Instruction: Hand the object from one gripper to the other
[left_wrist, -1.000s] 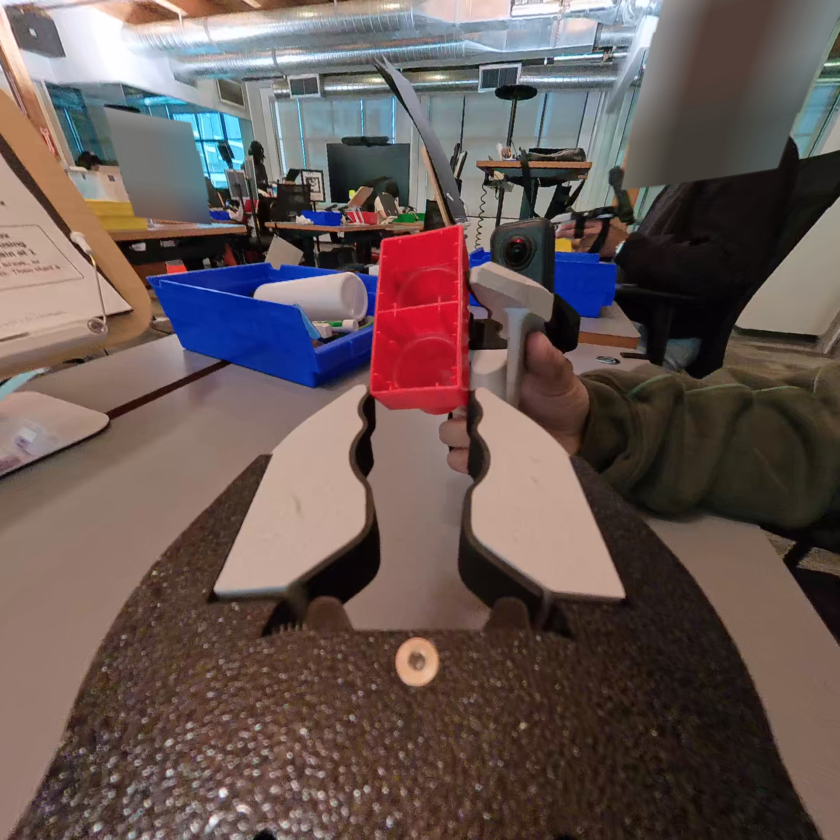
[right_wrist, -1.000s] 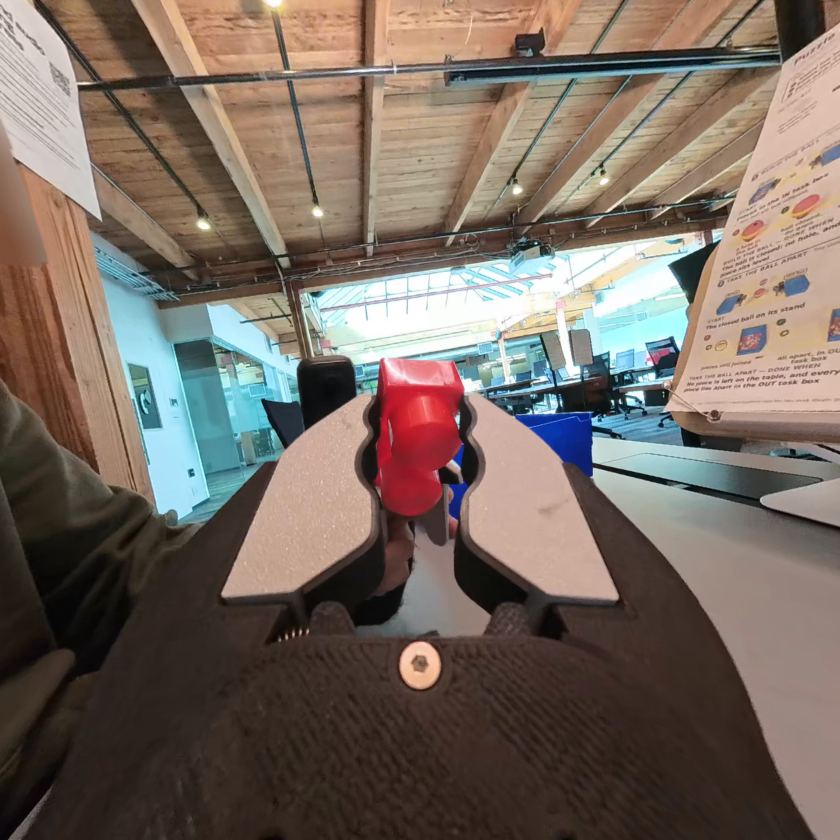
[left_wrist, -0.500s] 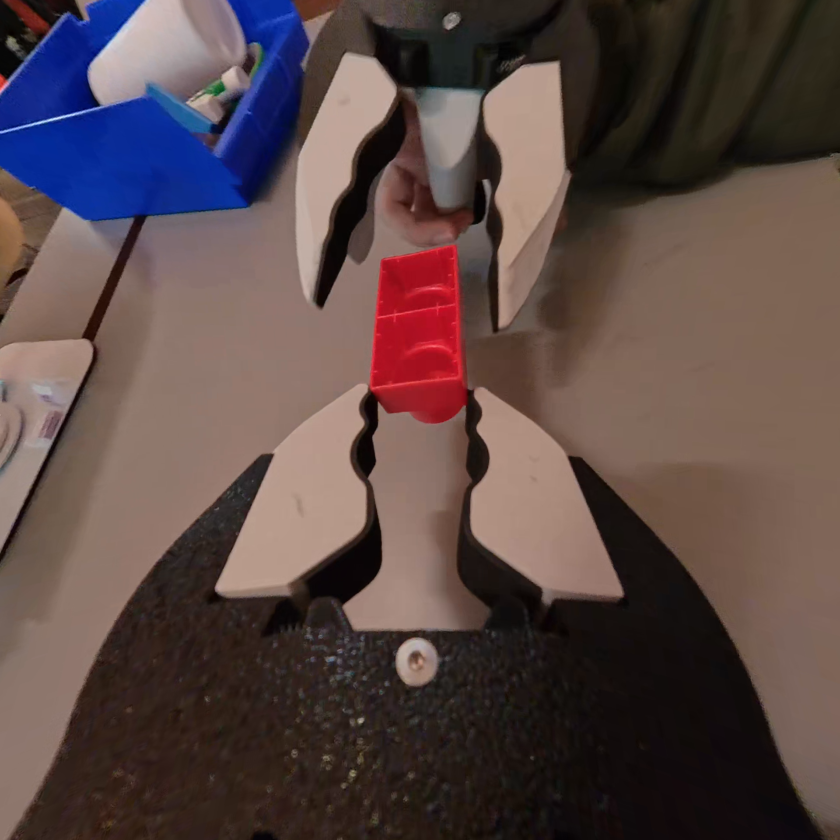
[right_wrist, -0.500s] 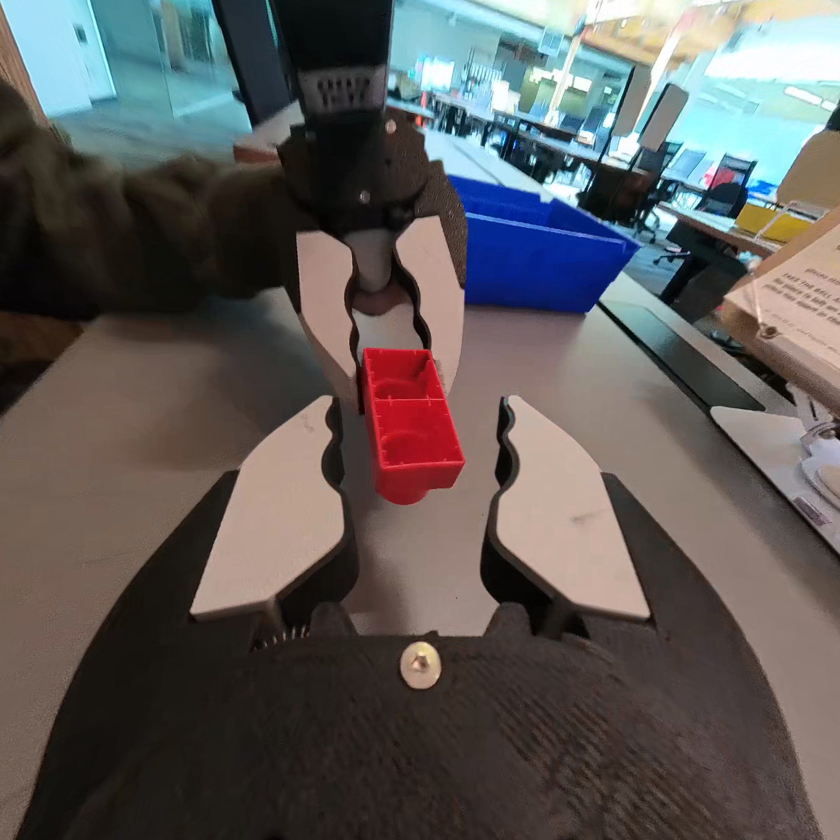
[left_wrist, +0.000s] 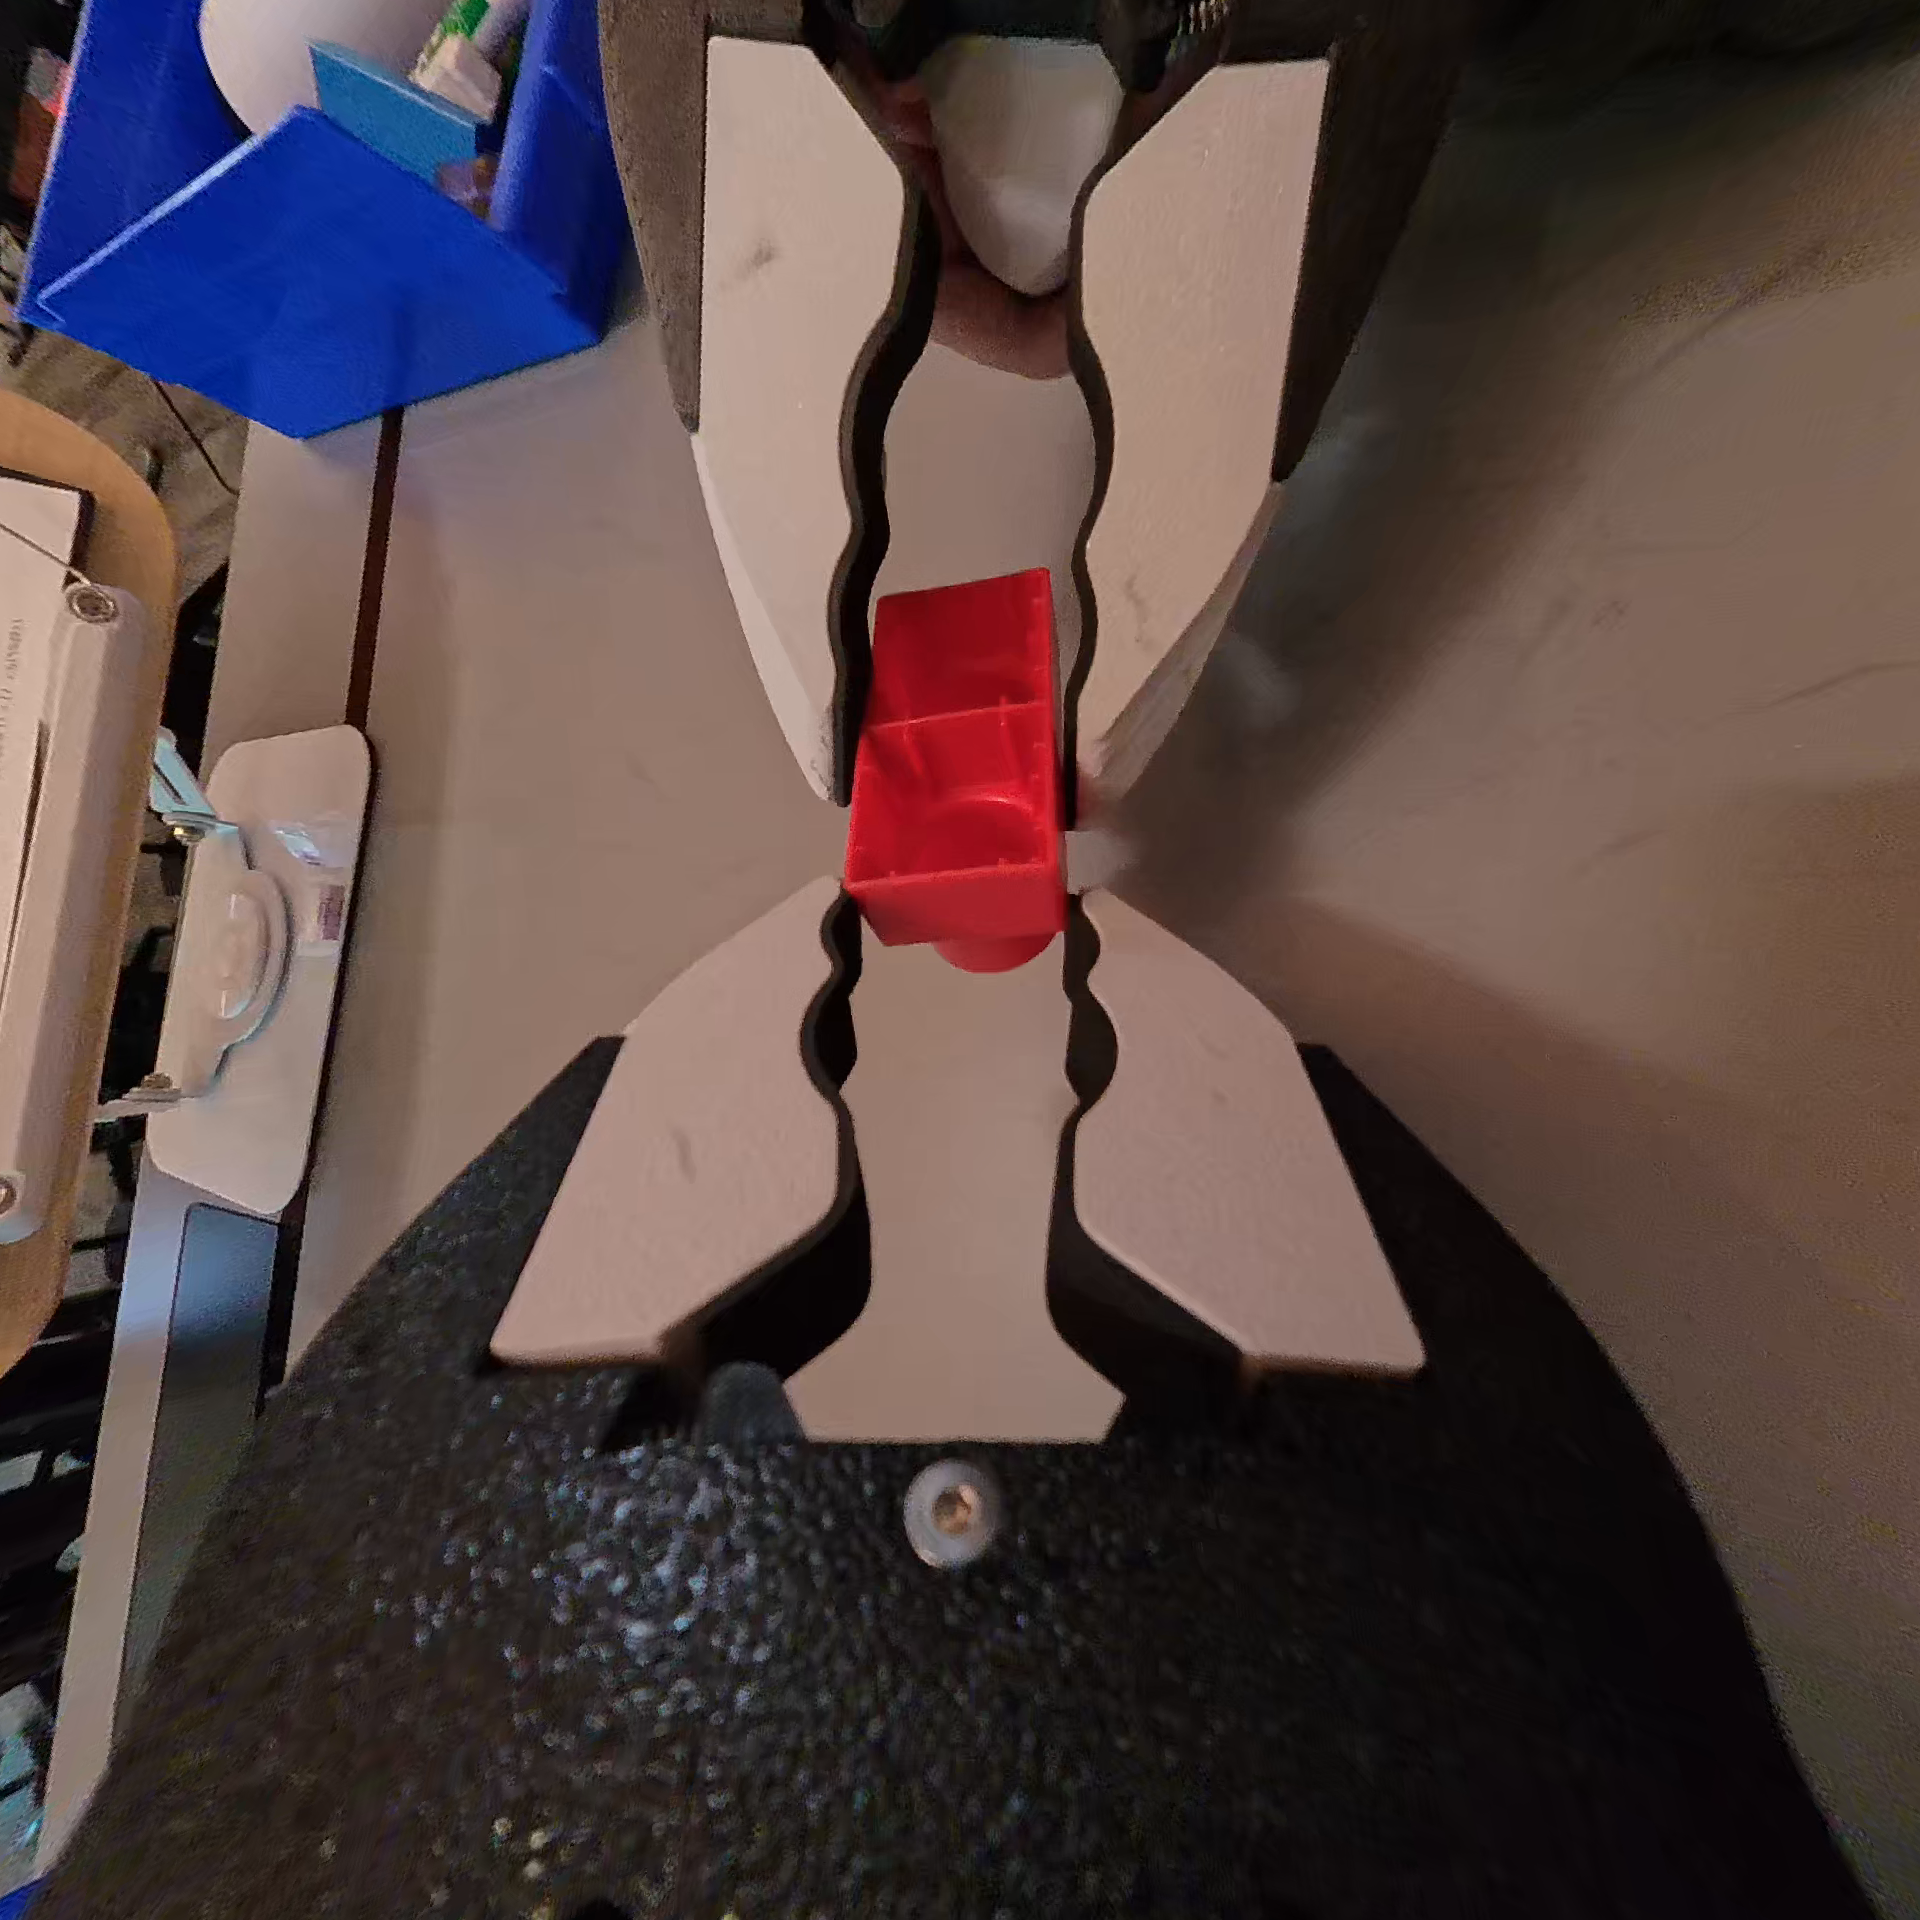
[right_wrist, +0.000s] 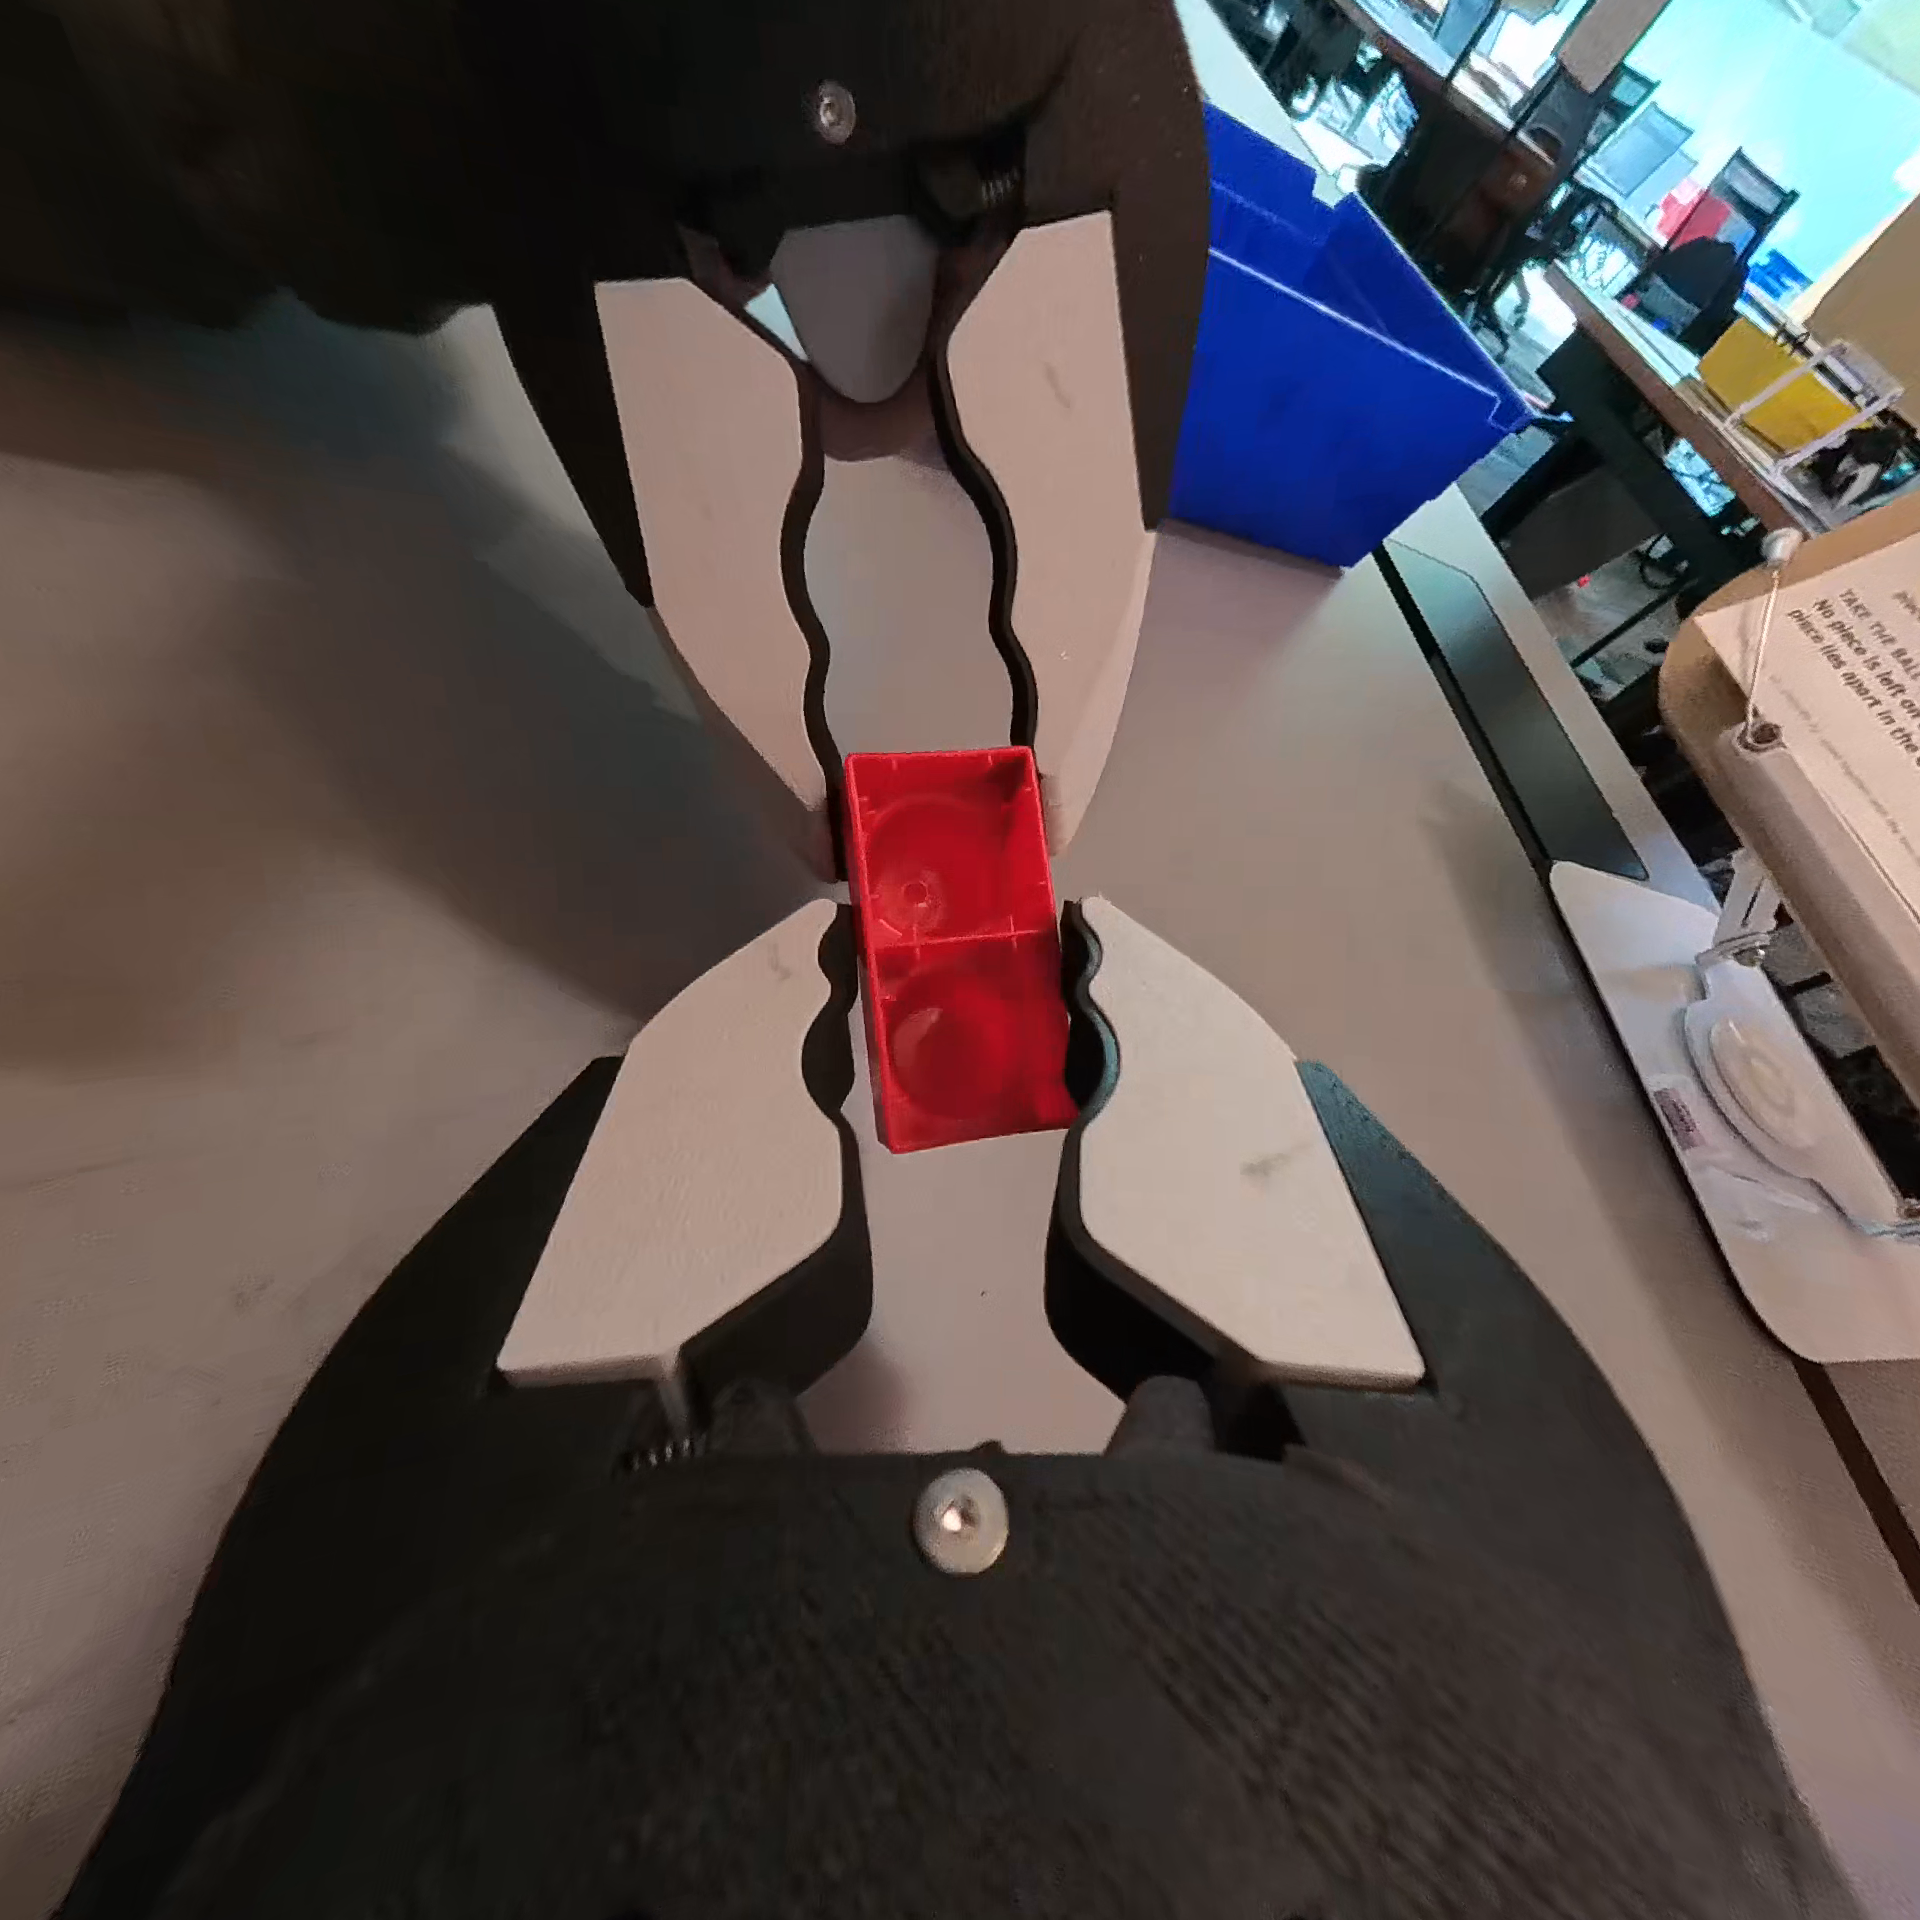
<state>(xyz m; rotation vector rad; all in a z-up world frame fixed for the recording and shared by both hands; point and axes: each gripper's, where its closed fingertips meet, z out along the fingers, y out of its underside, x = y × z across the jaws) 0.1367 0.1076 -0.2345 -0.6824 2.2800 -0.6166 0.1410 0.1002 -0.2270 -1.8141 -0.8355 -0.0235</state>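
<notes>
left gripper: your near fingers pinch the tip end of the red hollow plastic two-stud building block.
right gripper: closed around the block's other half, sides touching both pads.
block: held over the grey table, between both grippers.
long axis: runs straight from one gripper to the other, tip to tip.
next: judged, you release one side only.

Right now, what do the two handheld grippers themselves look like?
Both match. The left gripper and right gripper each have a black, rough-textured body with a silver screw at its centre, and two flat pale grey fingers whose inner edges are wavy and lined in black. A small coil spring shows at the right gripper's finger base.
</notes>
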